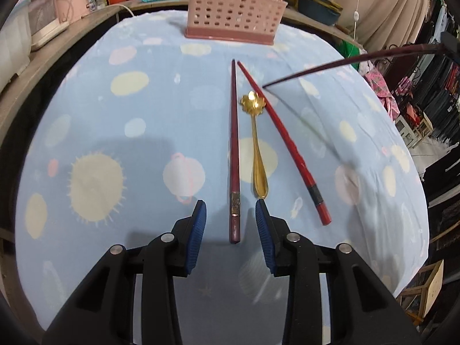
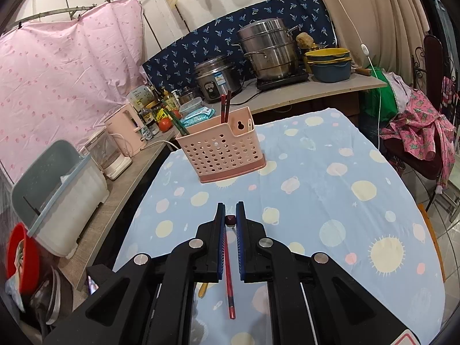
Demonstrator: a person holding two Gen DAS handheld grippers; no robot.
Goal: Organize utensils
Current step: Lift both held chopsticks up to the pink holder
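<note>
1. The table [image 1: 120,149], under a blue planet-print cloth, carries everything; the pink perforated utensil holder [image 2: 221,149] stands at its far end with several chopsticks already upright inside.
2. The left gripper [image 1: 230,218] hovers low with fingers wide apart, straddling the butt end of a dark maroon chopstick [image 1: 234,143] lying on the cloth.
3. The right gripper [image 2: 230,221] has its fingers narrow, clamped on another dark chopstick [image 1: 345,63] held off the table and slanting above the laid-out pieces.
4. A red chopstick [image 1: 287,143] lies on the cloth at an angle to the maroon one.
5. Between them lies a gold spoon [image 1: 256,143] with a flower-shaped bowl.
6. The chopsticks look light, stiff and slick; gripping near the thicker butt end should resist twisting.
</note>
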